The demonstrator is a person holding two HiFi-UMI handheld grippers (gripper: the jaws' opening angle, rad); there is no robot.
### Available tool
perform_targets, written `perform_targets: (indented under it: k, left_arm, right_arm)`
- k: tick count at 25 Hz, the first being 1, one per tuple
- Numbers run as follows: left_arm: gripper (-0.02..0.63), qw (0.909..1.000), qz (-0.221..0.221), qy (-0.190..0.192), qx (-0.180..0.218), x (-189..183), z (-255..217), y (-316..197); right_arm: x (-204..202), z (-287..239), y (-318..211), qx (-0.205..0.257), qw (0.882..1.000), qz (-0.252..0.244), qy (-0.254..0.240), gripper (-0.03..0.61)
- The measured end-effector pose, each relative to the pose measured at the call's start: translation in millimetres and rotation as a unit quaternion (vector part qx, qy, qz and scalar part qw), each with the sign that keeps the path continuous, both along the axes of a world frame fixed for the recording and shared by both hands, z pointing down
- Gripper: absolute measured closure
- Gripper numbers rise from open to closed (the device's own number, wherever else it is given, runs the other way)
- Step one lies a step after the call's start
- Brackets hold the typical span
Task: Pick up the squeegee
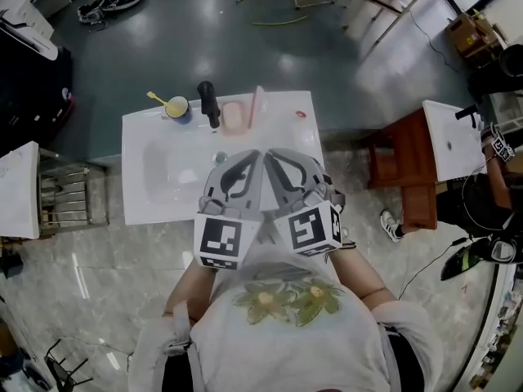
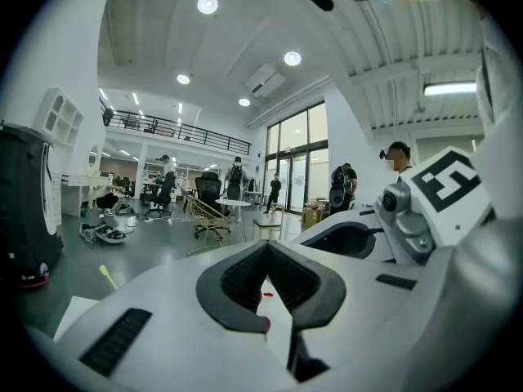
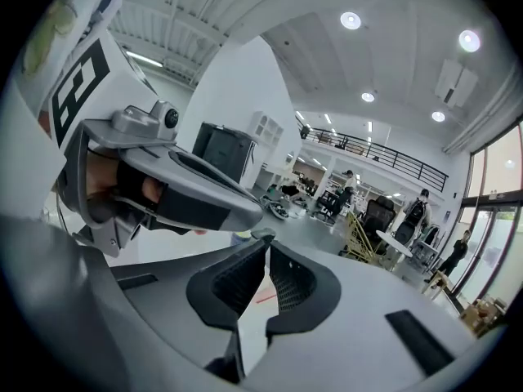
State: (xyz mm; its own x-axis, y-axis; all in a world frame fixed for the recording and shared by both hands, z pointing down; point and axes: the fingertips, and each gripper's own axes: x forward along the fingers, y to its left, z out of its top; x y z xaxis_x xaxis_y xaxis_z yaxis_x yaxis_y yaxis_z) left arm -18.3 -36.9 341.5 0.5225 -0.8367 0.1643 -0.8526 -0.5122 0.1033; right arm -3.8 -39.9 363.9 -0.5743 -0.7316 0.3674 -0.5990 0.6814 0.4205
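White counter (image 1: pixel 139 137) fills the middle of the head view, with a shallow sink basin (image 1: pixel 167 170) sunk into its left half. Over the near edge, close to the person's chest, hang both tools. The left gripper (image 1: pixel 252 158) and right gripper (image 1: pixel 274 155) sit side by side, almost touching. Each gripper's own view shows its jaws pressed together at the tips, with nothing between them.

At the far edge stands a black faucet (image 1: pixel 210 103). Just right of it is a pink dish (image 1: pixel 234 117), and right beside that is the prize: the squeegee (image 1: pixel 256 109), a slim pink strip running near to far, well apart from both grippers. Left of the faucet is a small cup (image 1: pixel 176 107) with a yellow stick in it, and off to the right lies a tiny red spot (image 1: pixel 301 114).

My read is that it's a light plastic piece with a stiff handle and a softer blade edge, and it may skate on that glossy surface. Which end is the blade is too small to tell. Best bet is to spread the jaws and pinch the rigid handle mid-length across its narrow width, keeping clear of the dish.
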Motion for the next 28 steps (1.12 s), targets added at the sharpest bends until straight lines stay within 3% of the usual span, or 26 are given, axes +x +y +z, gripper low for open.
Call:
perform_targets:
  k: [9, 28]
  left_arm:
    - [0.604, 0.9991, -0.003, -0.016, -0.038, -7.4, 24.8, -33.2]
    - [0.604, 0.9962, 0.014, -0.023, -0.083, 2.1, 60.2, -86.4]
  right_arm:
    - [12.6, 39.2, -44.4, -0.030, 0.999, 0.008, 0.040, 0.554]
    - [24.7, 87.8, -109.6, -0.079, 0.996, 0.012, 0.039, 0.552]
